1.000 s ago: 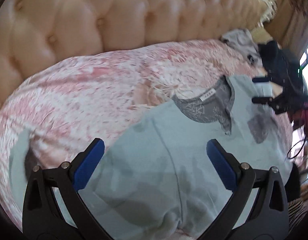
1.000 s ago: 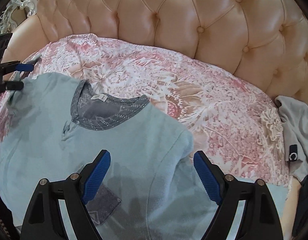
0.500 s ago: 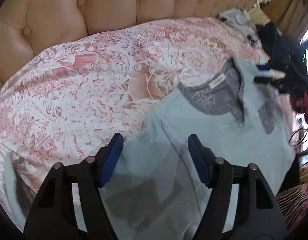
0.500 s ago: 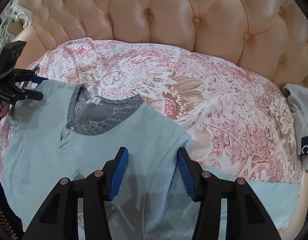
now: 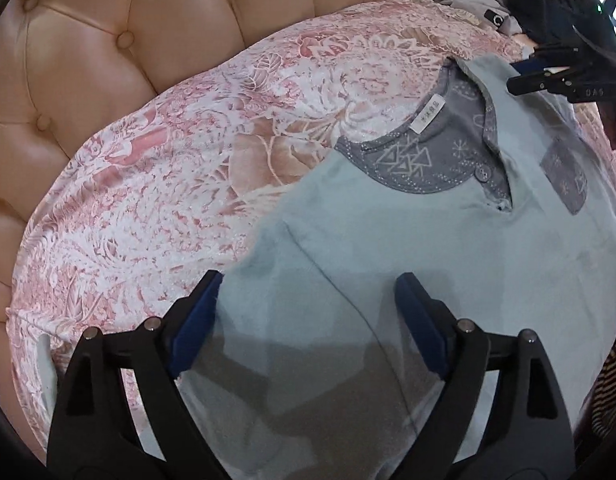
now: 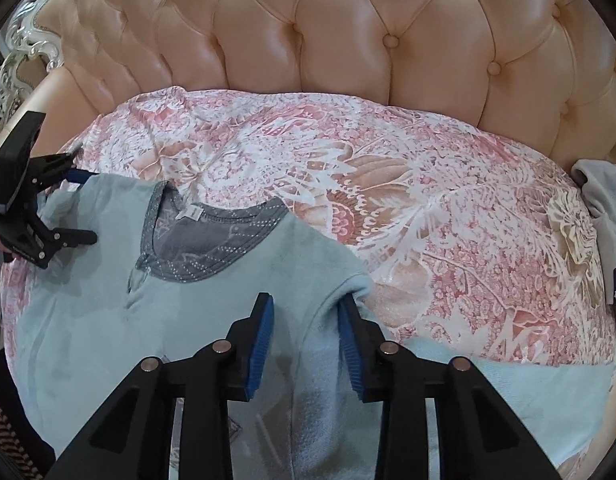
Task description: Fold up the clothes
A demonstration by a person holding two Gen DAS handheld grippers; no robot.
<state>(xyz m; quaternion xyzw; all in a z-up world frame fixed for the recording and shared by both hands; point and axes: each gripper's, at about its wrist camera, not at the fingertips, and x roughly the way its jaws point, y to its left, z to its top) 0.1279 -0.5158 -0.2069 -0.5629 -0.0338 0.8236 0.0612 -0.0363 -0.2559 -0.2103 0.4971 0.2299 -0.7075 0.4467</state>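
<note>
A pale blue shirt [image 5: 447, 248] with a grey patterned collar [image 5: 423, 160] lies face up on the pink floral bedspread [image 5: 168, 184]. My left gripper [image 5: 308, 320] hovers open over the shirt's shoulder and sleeve seam, blue pads wide apart. In the right wrist view the left gripper [image 6: 82, 206] straddles the far shoulder edge. My right gripper [image 6: 306, 312] is open with a narrow gap, its pads on either side of the other shoulder seam of the shirt [image 6: 212, 304]. That sleeve [image 6: 527, 392] stretches out to the right. The right gripper [image 5: 547, 68] also shows past the collar in the left wrist view.
A tufted peach headboard [image 6: 347, 28] rises behind the bed. A grey garment [image 6: 603, 216] lies at the bed's right edge, with dark clothes [image 5: 555, 4] beside it. Striped fabric [image 5: 607, 392] shows at the near edge.
Both grippers moved closer to the shirt's shoulders. The right gripper's gap has narrowed steadily. The left gripper's gap narrowed, then widened somewhat.
</note>
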